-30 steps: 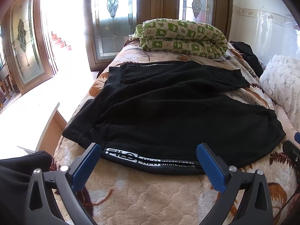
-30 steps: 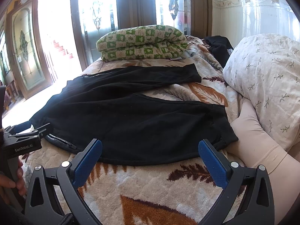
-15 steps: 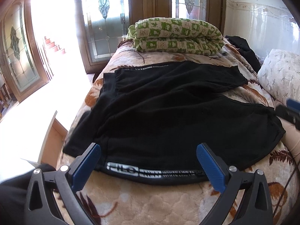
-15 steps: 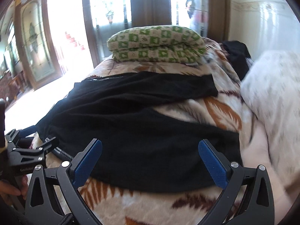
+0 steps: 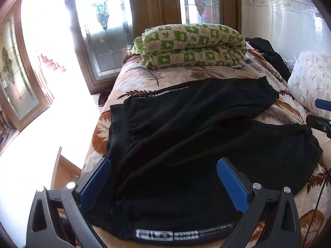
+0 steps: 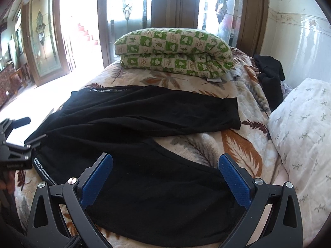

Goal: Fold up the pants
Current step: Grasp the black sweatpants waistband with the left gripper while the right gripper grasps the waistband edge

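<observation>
Black pants [image 5: 186, 140] lie spread flat on the leaf-patterned bed, waistband to the left, two legs running right with a gap between them. White lettering runs along the near side seam. My left gripper [image 5: 163, 177] is open and empty, hovering over the near waist end. My right gripper [image 6: 165, 175] is open and empty over the near leg [image 6: 157, 196], close to its hem. The far leg [image 6: 155, 111] lies flat behind. The left gripper also shows at the left edge of the right wrist view [image 6: 14, 144].
A folded green-checked quilt [image 5: 190, 45] sits at the far end of the bed. A white floral pillow [image 6: 304, 136] lies on the right. Dark clothing [image 6: 269, 78] is piled by the wall. The bed's left edge drops to a bright floor and doors.
Both grippers have moved forward over the pants: the near seam now sits under the left gripper and the near leg's hem under the right one. Both stay open.
</observation>
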### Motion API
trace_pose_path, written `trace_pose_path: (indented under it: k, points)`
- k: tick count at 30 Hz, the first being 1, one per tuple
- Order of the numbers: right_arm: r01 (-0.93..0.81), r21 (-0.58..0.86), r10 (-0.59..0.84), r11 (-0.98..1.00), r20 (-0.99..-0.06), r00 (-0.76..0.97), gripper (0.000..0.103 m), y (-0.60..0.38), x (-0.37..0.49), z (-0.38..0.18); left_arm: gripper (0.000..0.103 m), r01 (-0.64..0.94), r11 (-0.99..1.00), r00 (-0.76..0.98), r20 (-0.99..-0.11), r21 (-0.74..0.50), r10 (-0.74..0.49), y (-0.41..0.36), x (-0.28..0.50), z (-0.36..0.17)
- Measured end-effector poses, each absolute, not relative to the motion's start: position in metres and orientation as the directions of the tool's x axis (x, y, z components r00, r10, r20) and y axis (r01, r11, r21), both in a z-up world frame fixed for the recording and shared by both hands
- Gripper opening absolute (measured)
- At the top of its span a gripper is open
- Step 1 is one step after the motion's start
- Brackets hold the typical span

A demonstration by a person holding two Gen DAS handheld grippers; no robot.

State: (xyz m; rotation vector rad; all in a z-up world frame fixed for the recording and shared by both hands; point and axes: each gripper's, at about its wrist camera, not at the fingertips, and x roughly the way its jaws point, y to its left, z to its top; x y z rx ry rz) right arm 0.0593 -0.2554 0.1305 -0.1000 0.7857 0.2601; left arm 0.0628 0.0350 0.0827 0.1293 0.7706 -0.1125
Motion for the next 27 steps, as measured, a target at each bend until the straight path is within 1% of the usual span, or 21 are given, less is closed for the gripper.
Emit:
trace_pose_path:
  k: [5, 12, 15, 20, 27]
  points:
    - [-0.297, 0.019, 0.220, 0.955, -0.718, 0.660, 0.103, -0.255, 0.074, 0.129, 0.103, 0.161, 0.985, 0.694, -0.717, 0.068, -0.064, 0.047, 0.089, 0.080]
    - [-0.289, 0.056, 0.238, 0.956, -0.725, 0.646, 0.103, -0.253, 0.104, 0.124, 0.103, 0.169, 0.983, 0.680, -0.730, 0.065, -0.069, 0.069, 0.132, 0.081]
    - [-0.279, 0.065, 0.238, 0.958, -0.724, 0.647, 0.103, -0.253, 0.115, 0.120, 0.103, 0.141, 0.988, 0.659, -0.751, 0.065, -0.044, 0.080, 0.156, 0.074]
    - [-0.266, 0.097, 0.250, 0.959, -0.730, 0.636, 0.103, -0.250, 0.131, 0.107, 0.103, 0.088, 0.996, 0.604, -0.796, 0.014, -0.043, 0.096, 0.203, 0.059]
    - [-0.297, 0.082, 0.256, 0.951, -0.749, 0.612, 0.103, -0.236, 0.164, 0.092, 0.103, 0.051, 0.997, 0.549, -0.835, 0.053, 0.016, 0.106, 0.253, 0.037]
